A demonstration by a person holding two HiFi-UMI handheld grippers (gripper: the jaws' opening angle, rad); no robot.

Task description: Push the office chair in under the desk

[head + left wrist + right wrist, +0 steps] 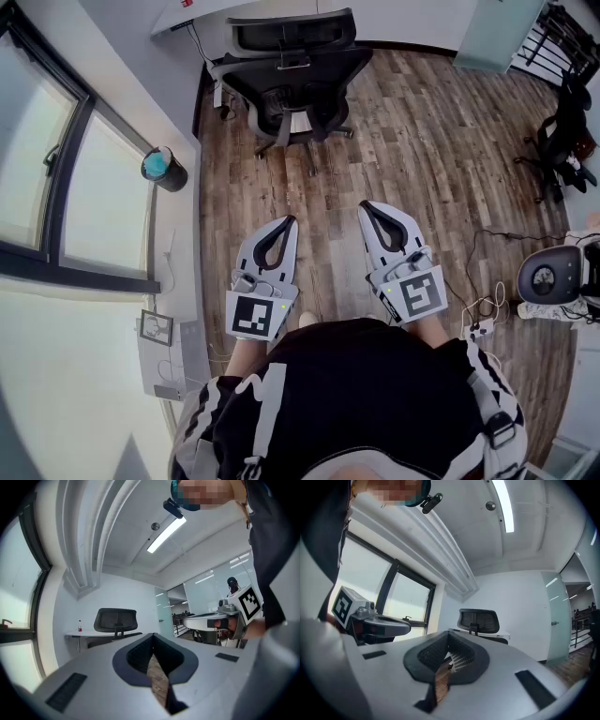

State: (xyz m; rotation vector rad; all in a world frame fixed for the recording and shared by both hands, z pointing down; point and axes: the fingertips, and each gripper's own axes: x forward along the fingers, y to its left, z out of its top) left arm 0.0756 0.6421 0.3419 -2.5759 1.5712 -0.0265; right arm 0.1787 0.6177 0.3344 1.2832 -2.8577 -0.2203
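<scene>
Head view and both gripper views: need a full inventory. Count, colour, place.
office chair: 1, black, at the desk, top centre, well ahead of both grippers
desk: 1, white, against the far wall
bottle: 1, red, small, on the desk
floor: wood planks, brown-grey
window: dark frame, left wall
round container: 1, black with a teal top, by the window wall
second chair: 1, black, far right
power strip: 1, white, with cables, on the floor at right
left hand-held gripper: grey, shut, empty
right hand-held gripper: grey, shut, empty
person's top: black, with white-striped sleeves, bottom edge
</scene>
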